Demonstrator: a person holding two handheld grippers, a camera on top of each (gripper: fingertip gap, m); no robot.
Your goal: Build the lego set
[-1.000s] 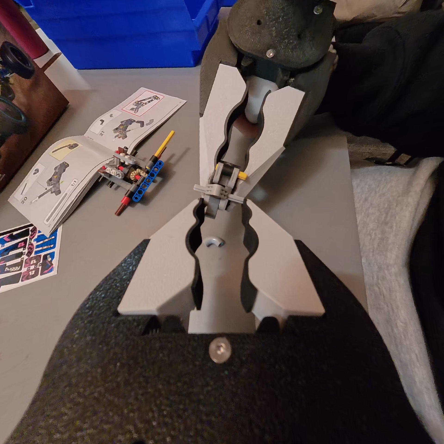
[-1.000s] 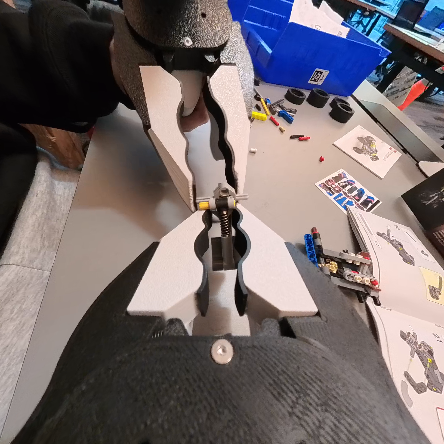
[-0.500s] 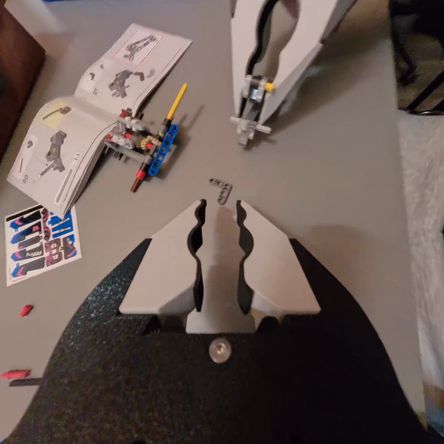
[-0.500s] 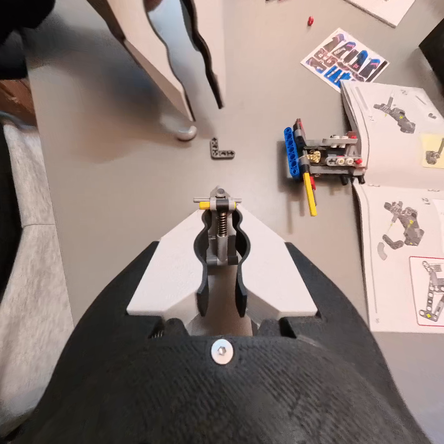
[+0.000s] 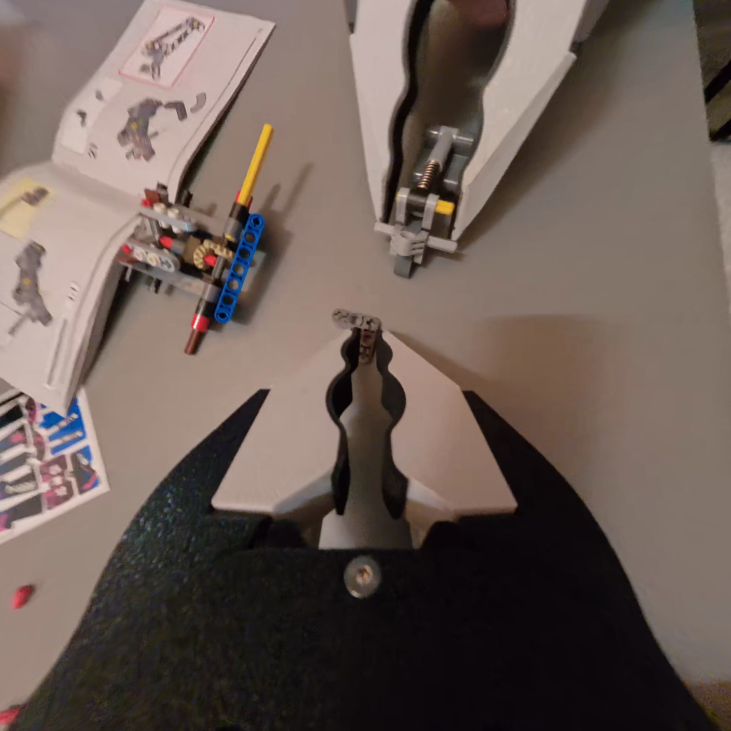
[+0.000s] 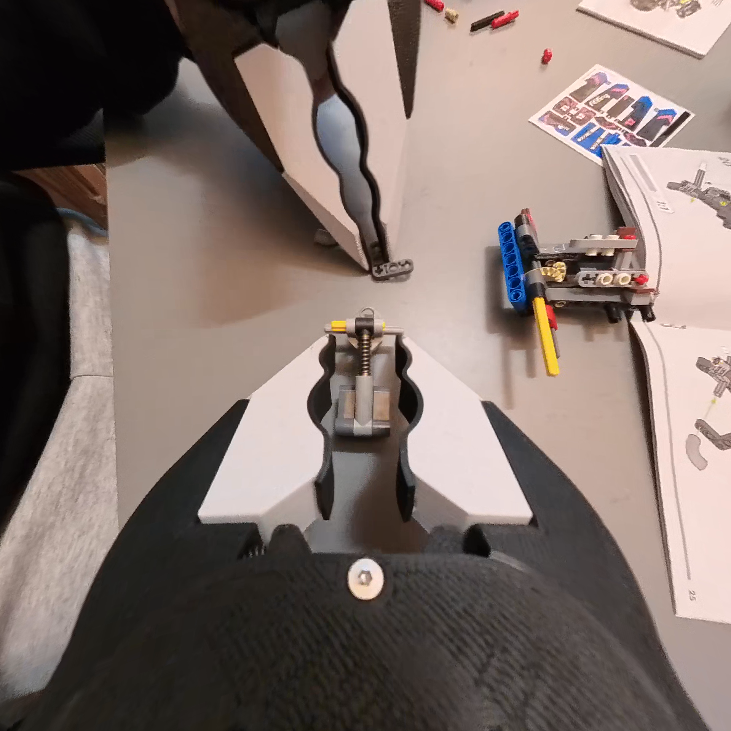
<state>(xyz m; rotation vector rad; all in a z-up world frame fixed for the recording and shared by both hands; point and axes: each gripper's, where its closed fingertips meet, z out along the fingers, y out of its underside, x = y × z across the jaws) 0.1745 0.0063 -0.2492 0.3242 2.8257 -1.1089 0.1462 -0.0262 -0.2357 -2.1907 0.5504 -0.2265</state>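
My left gripper [image 5: 362, 336] is down at the grey table and shut on one arm of a small dark grey L-shaped beam [image 5: 355, 319]. The right wrist view shows the same: the left gripper [image 6: 374, 263] stands on the beam [image 6: 393, 269], which lies on the table. My right gripper [image 6: 364, 336] is shut on a grey shock absorber assembly [image 6: 362, 379] with a metal spring and a yellow pin. It hovers a short way from the beam. The left wrist view shows the right gripper [image 5: 417, 233] opposite, holding the assembly [image 5: 429, 174].
A partly built model [image 5: 205, 253] with a blue beam and a yellow axle lies against the open instruction booklet [image 5: 118, 118], also in the right wrist view [image 6: 573, 273]. A sticker sheet [image 6: 613, 114], a second booklet [image 6: 652, 19] and loose small red pieces [image 6: 548, 55] lie farther off. My hands' fingertips stand some 5 cm from each other.
The two grippers, joined tip to tip a second ago, have drawn apart. My left gripper has dropped to the L-shaped beam and shut on it. The right still holds the shock absorber assembly.
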